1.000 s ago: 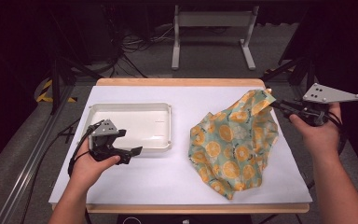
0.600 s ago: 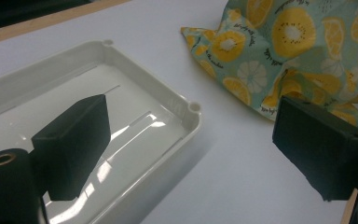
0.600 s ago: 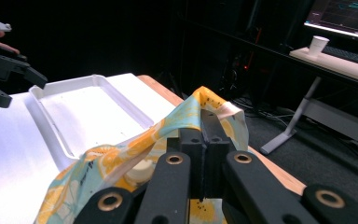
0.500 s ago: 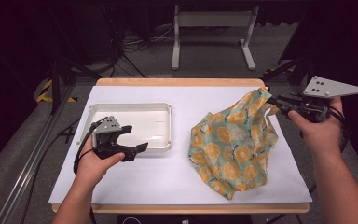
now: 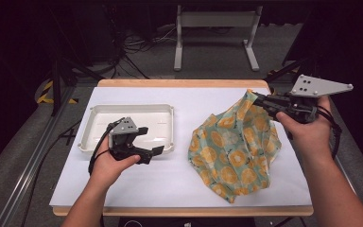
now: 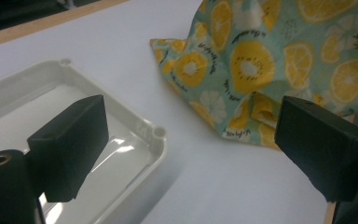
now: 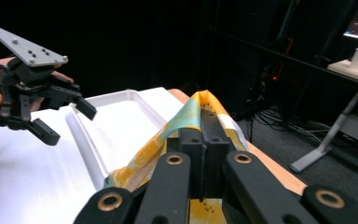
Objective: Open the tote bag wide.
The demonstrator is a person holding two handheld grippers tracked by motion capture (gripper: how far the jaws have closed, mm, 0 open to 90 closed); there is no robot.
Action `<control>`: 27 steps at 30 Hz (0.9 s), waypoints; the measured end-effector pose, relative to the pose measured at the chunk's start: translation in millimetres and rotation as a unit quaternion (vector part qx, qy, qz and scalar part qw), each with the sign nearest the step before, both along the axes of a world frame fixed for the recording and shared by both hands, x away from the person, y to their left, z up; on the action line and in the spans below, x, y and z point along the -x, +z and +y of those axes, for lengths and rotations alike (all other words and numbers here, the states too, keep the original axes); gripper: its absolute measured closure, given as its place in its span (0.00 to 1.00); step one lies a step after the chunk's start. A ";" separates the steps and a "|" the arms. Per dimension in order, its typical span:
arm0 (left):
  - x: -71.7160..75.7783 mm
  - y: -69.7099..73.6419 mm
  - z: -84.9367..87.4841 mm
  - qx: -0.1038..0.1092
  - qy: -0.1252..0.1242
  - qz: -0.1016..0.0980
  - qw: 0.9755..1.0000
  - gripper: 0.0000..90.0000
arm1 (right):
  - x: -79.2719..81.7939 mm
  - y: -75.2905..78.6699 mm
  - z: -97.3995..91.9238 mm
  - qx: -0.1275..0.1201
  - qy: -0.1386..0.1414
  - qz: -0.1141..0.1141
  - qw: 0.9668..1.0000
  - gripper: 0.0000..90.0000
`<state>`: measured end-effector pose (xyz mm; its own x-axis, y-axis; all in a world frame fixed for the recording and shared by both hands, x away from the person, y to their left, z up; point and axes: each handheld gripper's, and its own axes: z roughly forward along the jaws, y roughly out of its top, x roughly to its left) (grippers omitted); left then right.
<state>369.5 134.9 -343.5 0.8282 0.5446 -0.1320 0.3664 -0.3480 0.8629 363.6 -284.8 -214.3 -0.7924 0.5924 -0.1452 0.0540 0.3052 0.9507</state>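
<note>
tray beside cloth | left gripper jaws apart | right gripper jaws clamp cloth

A lab or recording studio: dark surroundings, cables snaking on grey carpet beyond a white-topped table, a metal stand at the far side, hazard tape left.

The teal, lemon-printed cloth is now lifted higher at its far corner, drawn up by the right hand-held gripper. The left hand-held gripper is now raised and carried nearer the white plastic tray.
</note>
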 end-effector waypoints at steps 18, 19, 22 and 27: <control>5.6 36.3 -48.9 0.048 -0.070 -0.038 0.996 0.04 | -0.1 12.0 36.2 0.008 0.031 -0.009 0.999 1.00; 5.7 38.7 -52.2 0.053 -0.076 -0.043 0.995 0.04 | -0.5 11.9 37.6 0.009 0.033 -0.009 0.999 1.00; 6.6 43.3 -58.5 0.068 -0.084 -0.050 0.993 0.03 | -1.2 11.8 42.3 0.011 0.036 -0.009 0.999 1.00; 5.3 51.5 -75.6 0.071 -0.093 -0.061 0.991 0.03 | -0.5 10.9 51.8 0.005 0.051 -0.022 0.998 1.00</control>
